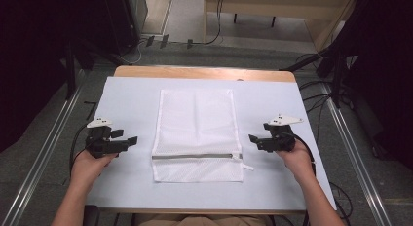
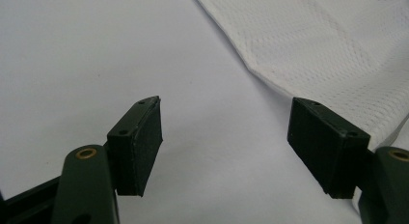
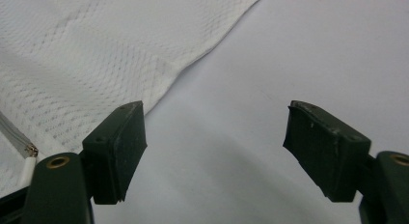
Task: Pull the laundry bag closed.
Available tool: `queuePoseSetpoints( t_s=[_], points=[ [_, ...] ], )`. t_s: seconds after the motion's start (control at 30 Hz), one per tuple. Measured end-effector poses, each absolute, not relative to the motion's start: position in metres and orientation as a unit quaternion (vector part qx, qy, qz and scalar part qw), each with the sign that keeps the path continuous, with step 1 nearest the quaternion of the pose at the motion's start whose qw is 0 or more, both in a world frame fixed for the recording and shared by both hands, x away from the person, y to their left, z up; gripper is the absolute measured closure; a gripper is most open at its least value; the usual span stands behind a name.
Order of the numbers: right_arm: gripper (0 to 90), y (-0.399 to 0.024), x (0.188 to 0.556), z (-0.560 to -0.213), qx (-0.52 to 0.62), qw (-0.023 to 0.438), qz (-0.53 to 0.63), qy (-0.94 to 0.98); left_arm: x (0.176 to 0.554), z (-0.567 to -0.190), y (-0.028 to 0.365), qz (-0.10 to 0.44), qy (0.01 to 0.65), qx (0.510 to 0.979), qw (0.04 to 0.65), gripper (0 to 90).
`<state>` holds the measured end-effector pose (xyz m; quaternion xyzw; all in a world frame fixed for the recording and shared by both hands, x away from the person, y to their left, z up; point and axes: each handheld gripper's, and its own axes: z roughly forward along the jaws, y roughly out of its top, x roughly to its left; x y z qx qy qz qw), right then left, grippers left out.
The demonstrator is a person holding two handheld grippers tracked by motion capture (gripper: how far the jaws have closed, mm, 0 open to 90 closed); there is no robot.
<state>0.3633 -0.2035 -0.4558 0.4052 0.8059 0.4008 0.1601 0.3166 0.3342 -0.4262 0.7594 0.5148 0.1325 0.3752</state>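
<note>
Left gripper [image 1: 130, 138] stands open and empty, left of frame centre. Right gripper [image 1: 253, 138] likewise, at the right. Mesh bag [image 1: 197, 133] lies flat between them on the table [image 1: 126, 97].

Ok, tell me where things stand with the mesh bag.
The white mesh bag lies flat on the table, zipper closed. Nothing is in hand: left gripper and right gripper sit open on either side of it, apart from it. Any handling of the bag is not yet begun.
</note>
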Motion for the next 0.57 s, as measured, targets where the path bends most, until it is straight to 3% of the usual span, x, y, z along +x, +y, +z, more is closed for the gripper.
queuePoseSetpoints(
  t_s=[0.57],
  points=[
    [22.1, -0.2021, 0.3643, -0.4583, 0.398, 0.149, 0.394, 0.815, 0.3182, -0.4318, 0.3299, 0.146, 0.515, 0.765, 0.358, 24.1]
  ],
)
